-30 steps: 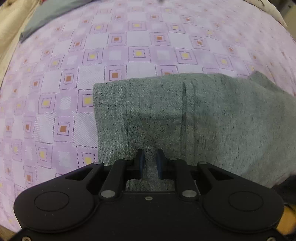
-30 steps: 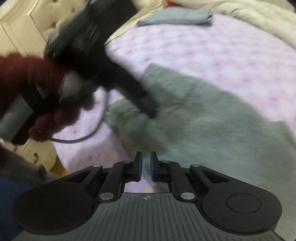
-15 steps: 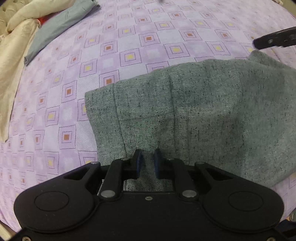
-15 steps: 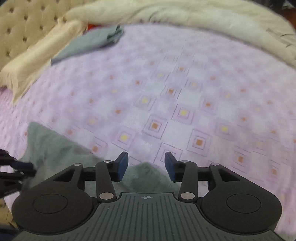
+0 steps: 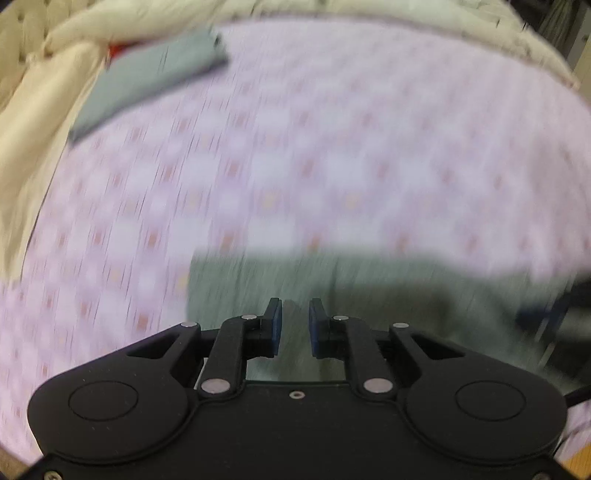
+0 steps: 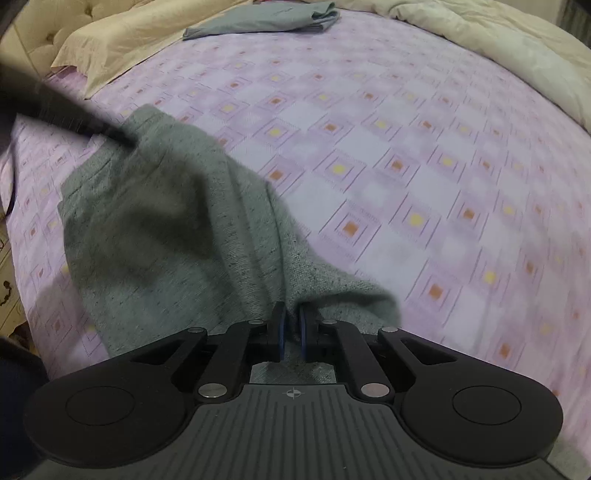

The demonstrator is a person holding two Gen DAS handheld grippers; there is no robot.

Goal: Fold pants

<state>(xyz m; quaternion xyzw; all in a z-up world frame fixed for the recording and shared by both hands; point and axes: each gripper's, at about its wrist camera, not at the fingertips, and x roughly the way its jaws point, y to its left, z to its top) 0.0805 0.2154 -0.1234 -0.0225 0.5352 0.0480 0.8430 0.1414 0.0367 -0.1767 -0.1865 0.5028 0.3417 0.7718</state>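
Pants (image 6: 166, 221): grey, on bed (image 6: 406, 147). Right gripper (image 6: 291, 328) fingers just closed, pinching a fold at near edge. Left gripper (image 5: 295, 325) fingers narrow; grip on cloth unclear through blur.

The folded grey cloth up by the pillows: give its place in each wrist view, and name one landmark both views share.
Left wrist view: the folded grey cloth lies upper left, blurred, beside the cream pillows.
Right wrist view: it lies at the top, left of centre, beyond the cream pillow.
Shared landmark: the grey pants on the purple patterned sheet, just ahead of the fingers in both views.
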